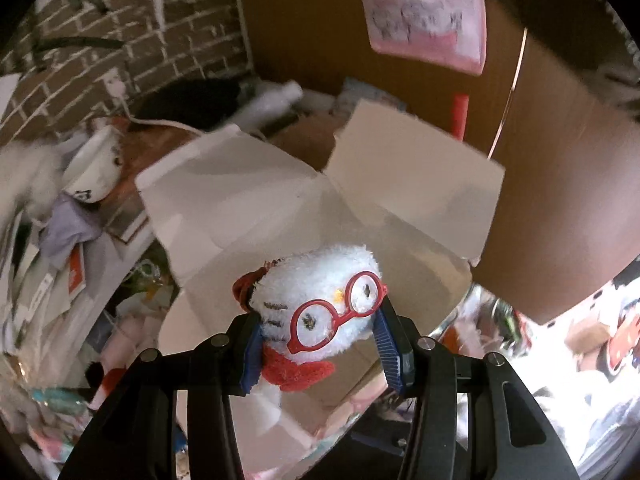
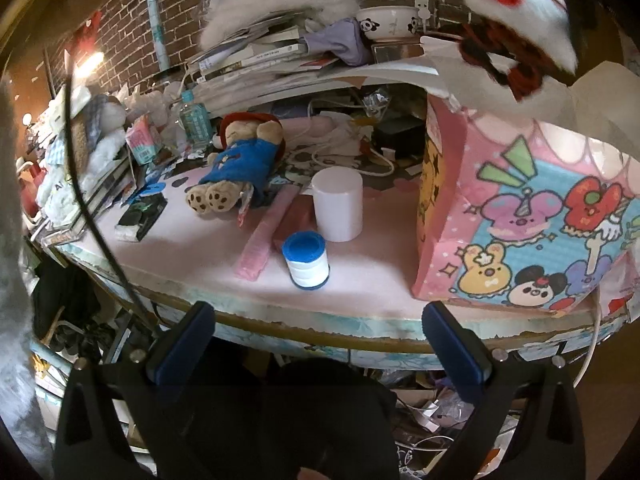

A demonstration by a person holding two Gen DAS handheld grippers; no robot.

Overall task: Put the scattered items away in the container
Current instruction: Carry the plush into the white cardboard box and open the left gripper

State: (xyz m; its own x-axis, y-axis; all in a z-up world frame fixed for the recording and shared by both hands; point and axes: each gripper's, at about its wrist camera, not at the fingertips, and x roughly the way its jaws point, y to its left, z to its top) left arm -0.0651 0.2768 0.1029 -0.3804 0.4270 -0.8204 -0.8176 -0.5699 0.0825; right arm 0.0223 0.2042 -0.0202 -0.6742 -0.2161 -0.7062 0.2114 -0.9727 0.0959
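Note:
My left gripper (image 1: 318, 340) is shut on a white plush toy (image 1: 320, 304) with red glasses and a red scarf, held above the open mouth of the pink gift bag (image 1: 304, 216). The same toy shows at the top right of the right wrist view (image 2: 516, 12), above the bag (image 2: 520, 216). My right gripper (image 2: 318, 344) is open and empty, in front of the table's front edge. On the pink tabletop (image 2: 192, 248) lie a bear plush in a blue coat (image 2: 240, 160), a white cylinder (image 2: 338, 204), a blue-and-white roll (image 2: 306, 260) and a pink flat box (image 2: 264, 236).
Stacked books and papers (image 2: 272, 60), a panda bowl (image 2: 390, 20) and a water bottle (image 2: 196, 118) crowd the table's back against a brick wall (image 2: 132, 24). A black cable (image 2: 92, 216) hangs at the left. Clutter lies on the floor under the table (image 2: 420, 400).

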